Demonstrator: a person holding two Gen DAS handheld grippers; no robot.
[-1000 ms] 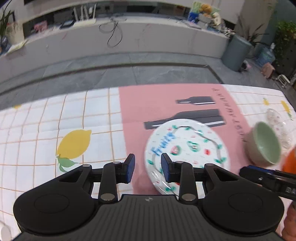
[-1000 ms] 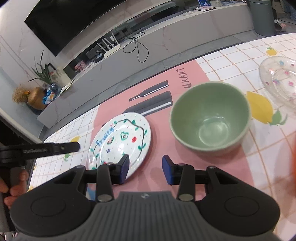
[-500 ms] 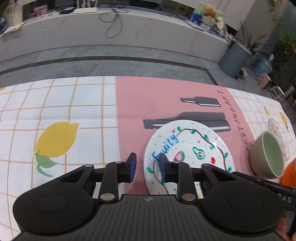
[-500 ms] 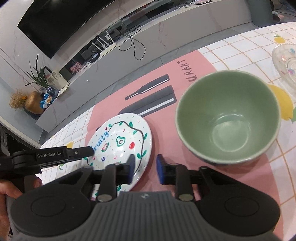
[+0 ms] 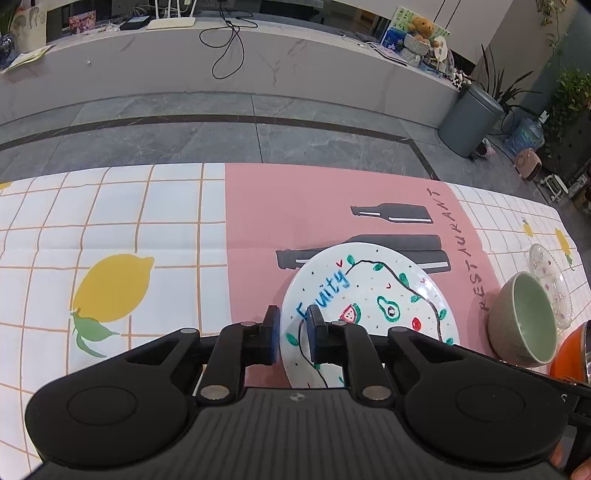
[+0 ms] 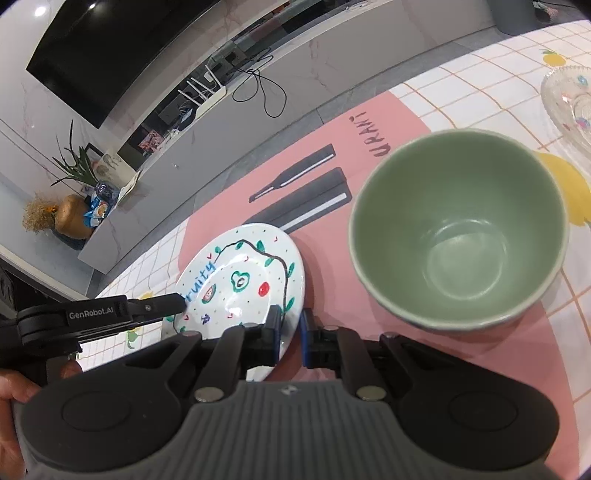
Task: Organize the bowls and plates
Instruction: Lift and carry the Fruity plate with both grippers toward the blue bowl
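From my left wrist, my left gripper straddles the fruit plate's left rim with a narrow gap; whether it pinches I cannot tell. From my right wrist, my right gripper brackets the plate's near-right rim, nearly closed; the green bowl sits just right

Lemon-print checked tablecloth, grey bin, teddy bear, router, black television.
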